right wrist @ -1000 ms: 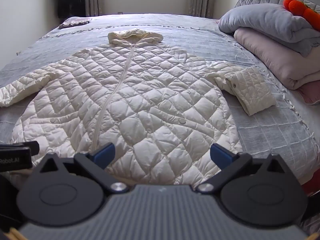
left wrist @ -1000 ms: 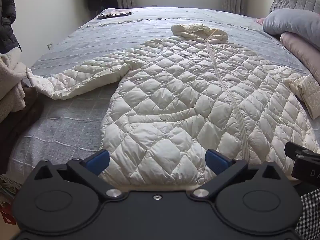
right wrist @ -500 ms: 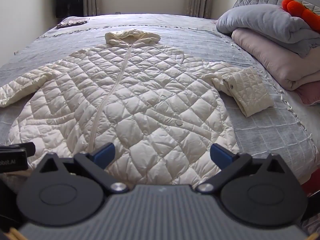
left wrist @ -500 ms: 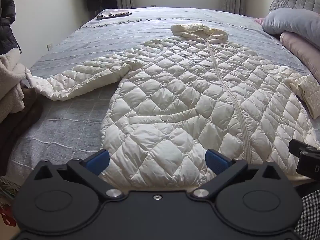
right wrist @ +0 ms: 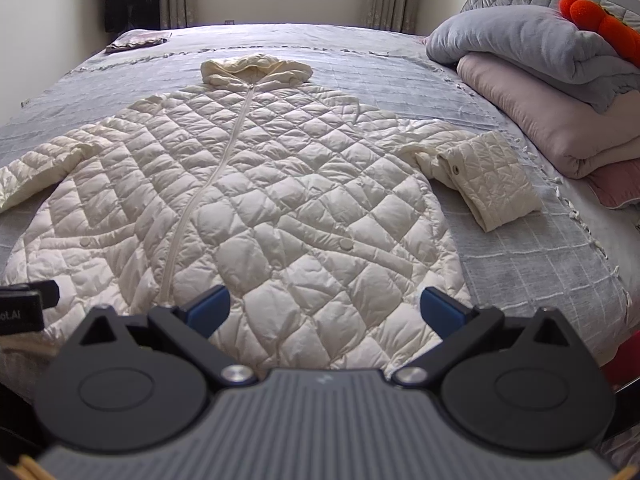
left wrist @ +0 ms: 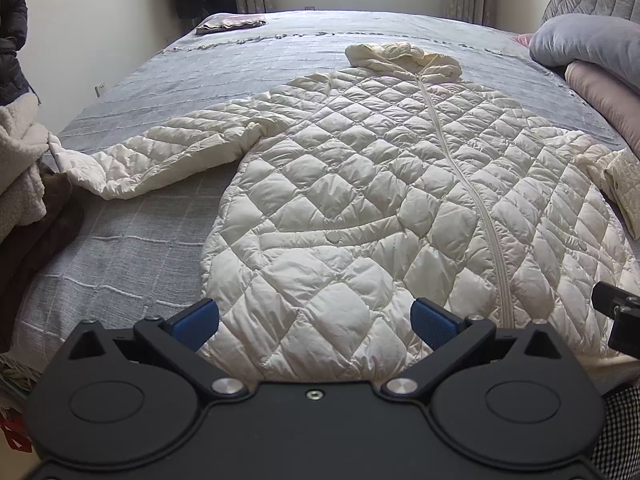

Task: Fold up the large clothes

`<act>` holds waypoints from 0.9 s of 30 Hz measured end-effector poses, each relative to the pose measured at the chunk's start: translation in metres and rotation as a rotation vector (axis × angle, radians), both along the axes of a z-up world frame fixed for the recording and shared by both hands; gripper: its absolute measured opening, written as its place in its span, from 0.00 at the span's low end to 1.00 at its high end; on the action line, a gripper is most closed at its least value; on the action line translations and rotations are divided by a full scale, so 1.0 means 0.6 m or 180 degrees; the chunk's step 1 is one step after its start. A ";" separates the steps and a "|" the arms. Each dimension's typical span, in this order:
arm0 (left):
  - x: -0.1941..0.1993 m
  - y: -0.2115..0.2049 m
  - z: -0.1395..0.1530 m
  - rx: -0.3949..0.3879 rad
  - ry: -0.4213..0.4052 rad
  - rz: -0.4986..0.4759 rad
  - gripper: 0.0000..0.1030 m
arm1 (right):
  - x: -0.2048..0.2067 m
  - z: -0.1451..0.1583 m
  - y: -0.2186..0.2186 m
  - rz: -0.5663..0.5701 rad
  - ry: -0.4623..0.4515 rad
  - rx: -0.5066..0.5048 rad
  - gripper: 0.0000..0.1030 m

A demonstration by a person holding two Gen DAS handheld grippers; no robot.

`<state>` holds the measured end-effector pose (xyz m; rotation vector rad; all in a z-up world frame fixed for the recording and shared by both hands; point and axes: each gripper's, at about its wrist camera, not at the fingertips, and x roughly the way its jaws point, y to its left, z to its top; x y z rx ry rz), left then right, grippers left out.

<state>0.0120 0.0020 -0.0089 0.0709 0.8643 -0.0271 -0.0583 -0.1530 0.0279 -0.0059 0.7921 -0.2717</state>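
Note:
A cream quilted hooded coat point(left wrist: 380, 184) lies flat and zipped on the grey bed, hood at the far end; it also shows in the right wrist view point(right wrist: 260, 184). Its left sleeve point(left wrist: 160, 156) stretches out toward the bed's left edge. Its right sleeve point(right wrist: 480, 172) is bent, with the cuff folded back. My left gripper point(left wrist: 316, 318) is open and empty, just above the coat's hem on its left half. My right gripper point(right wrist: 324, 306) is open and empty above the hem on its right half.
Folded grey and pink quilts point(right wrist: 540, 80) are stacked at the right of the bed point(left wrist: 120, 248), with an orange toy point(right wrist: 600, 24) on top. A small folded cloth point(right wrist: 136, 42) lies at the far left corner. Clothes point(left wrist: 20, 168) pile up beside the left edge.
Both grippers have edged slightly forward and up over the hem. The coat has not moved and both grippers stay open.

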 end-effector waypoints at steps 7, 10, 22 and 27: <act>0.008 0.000 -0.002 -0.0006 0.0013 -0.0028 1.00 | 0.007 -0.002 0.000 -0.0003 0.0025 -0.0035 1.00; 0.011 0.000 -0.003 -0.0023 0.0017 -0.0037 1.00 | 0.010 -0.003 -0.001 -0.0007 0.0030 -0.0030 1.00; 0.022 0.006 -0.006 -0.0026 0.0043 -0.0005 1.00 | 0.027 -0.006 0.003 0.0011 0.0044 -0.0026 1.00; 0.025 0.008 -0.012 -0.0022 0.0079 -0.0001 1.00 | 0.031 -0.010 0.003 0.0005 0.0070 -0.0026 1.00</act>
